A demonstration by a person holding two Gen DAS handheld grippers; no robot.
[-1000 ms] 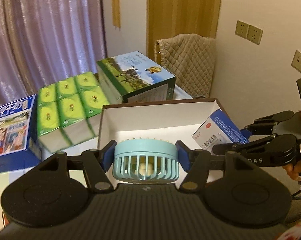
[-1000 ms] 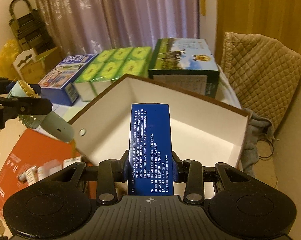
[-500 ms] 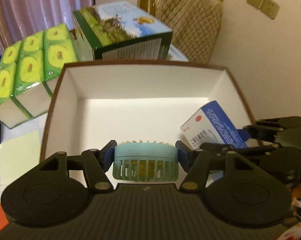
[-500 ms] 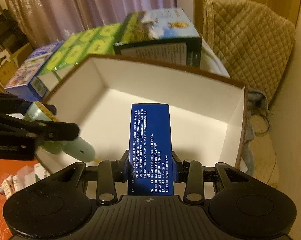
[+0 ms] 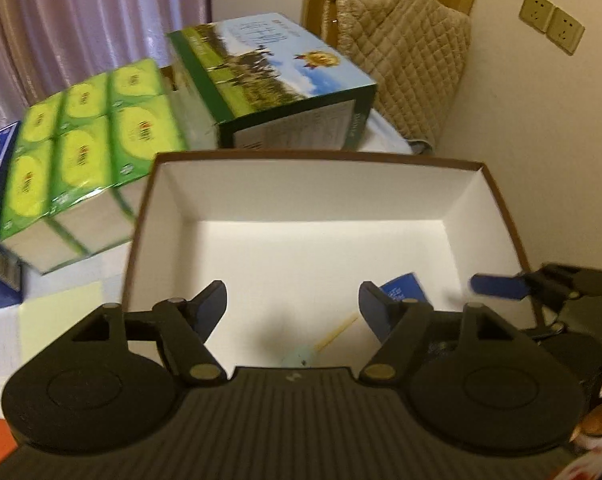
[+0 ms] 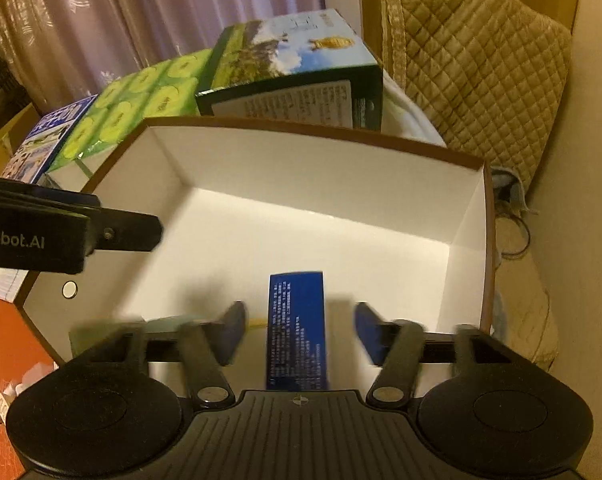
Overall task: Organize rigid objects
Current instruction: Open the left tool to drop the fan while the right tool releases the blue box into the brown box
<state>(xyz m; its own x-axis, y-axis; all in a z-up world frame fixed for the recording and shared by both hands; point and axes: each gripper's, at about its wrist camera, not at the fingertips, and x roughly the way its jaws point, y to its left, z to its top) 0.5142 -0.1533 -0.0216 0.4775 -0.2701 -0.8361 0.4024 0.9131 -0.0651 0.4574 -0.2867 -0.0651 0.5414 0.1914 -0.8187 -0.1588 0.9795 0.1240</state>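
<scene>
A: How do the tongs stand?

B: Both are spread. The left gripper has its fingers wide apart with nothing between them, low in the middle of its own view. The right gripper is spread too (its fingers are smeared with motion blur), and neither finger touches the blue carton that shows between them.

A: So where is the carton?

B: Inside the white box, standing up from the lower middle of the right view. In the left view only a corner of it shows, just behind the right-hand finger at lower right.

A: And the fan?

B: Low in the box. The left view shows a sliver of teal, the fan, at the bottom centre just above the gripper body, with a thin yellowish stick slanting up from it. In the right view a teal blur at lower left is probably the same fan, but it is too smeared to be sure.

A: What lies around the box?

B: Behind it, across the top of the frame, a green milk carton, then a green tissue pack to its left. A quilted cloth hangs at upper right.
</scene>
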